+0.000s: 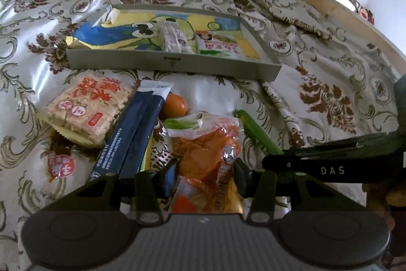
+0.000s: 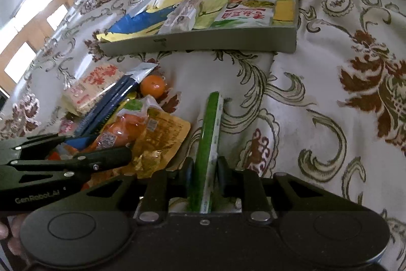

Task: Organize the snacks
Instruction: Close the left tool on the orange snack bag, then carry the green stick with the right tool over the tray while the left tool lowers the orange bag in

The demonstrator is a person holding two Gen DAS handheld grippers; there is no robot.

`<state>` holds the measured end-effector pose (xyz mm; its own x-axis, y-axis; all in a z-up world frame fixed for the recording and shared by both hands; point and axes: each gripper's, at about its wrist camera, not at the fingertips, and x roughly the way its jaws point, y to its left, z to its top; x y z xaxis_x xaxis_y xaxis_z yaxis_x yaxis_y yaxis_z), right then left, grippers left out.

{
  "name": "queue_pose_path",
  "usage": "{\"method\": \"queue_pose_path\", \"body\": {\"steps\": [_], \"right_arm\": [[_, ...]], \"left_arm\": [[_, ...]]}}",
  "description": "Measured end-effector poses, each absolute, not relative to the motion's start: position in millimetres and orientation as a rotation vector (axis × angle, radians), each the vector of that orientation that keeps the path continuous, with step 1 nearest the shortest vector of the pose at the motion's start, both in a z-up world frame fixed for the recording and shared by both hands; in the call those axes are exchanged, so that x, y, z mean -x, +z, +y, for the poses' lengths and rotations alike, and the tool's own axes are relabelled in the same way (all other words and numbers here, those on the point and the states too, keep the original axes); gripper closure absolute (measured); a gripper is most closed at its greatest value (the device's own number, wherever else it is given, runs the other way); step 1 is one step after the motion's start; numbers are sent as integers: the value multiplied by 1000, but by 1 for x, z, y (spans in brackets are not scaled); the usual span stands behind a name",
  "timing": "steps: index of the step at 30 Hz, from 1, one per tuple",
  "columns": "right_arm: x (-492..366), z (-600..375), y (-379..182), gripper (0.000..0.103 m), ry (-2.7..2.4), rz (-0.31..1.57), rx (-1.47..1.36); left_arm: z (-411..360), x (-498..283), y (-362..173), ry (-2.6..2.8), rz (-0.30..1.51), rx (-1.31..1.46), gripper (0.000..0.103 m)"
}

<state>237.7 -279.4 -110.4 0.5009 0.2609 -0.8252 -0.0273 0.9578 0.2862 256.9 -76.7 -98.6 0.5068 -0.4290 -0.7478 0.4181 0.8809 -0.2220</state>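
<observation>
The left gripper [image 1: 205,177] is closed on an orange snack bag [image 1: 208,151], which is pinched between its two pads, and the right gripper [image 2: 204,175] is closed tight on a thin green packet [image 2: 209,133] that is held on its edge. More snacks are piled just beside them on the flowered cloth [image 2: 317,98]: a rice cracker pack [image 1: 86,108], two dark blue sticks [image 1: 134,136] and a small orange ball [image 1: 175,104]. Behind the pile a grey tray [image 1: 175,65] is seen with two packets lying inside it.
</observation>
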Motion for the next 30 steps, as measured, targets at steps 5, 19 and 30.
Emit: {"method": "queue_pose_path", "body": {"steps": [5,19,30], "right_arm": [[-227,-287,-100,84,176,1007,-312],[-216,-296,-87,84,167,952,-333],[-245,-260,-129,81,186,967,-91]], "left_arm": [[-72,-245,-84,-493,844,20,52],[-64,-225,-66,-455,789,127,52],[-61,-232,-70,-432,788,138,52]]}}
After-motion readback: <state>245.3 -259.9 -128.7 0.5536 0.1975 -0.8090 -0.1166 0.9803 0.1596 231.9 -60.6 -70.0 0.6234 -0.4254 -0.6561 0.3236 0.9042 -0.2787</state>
